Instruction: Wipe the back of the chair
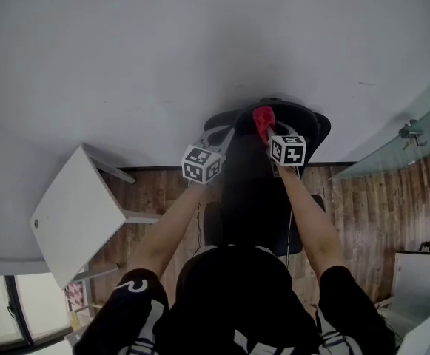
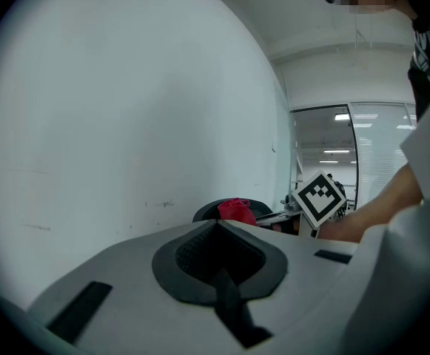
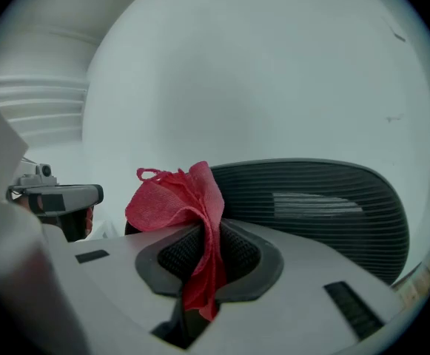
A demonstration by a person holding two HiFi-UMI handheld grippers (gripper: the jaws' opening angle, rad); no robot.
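A black mesh-backed office chair stands against the white wall, its back's top rim right below my grippers. My right gripper is shut on a crumpled red cloth, held at the top edge of the chair back. In the right gripper view the red cloth sticks up from between the pads of the right gripper, with the ribbed chair back just behind. My left gripper hovers beside it to the left, shut and with nothing in it. The left gripper view shows that gripper, the cloth and the chair's rim beyond.
A white desk stands at the left on the wooden floor. A glass door with a metal handle is at the right. The white wall is close behind the chair.
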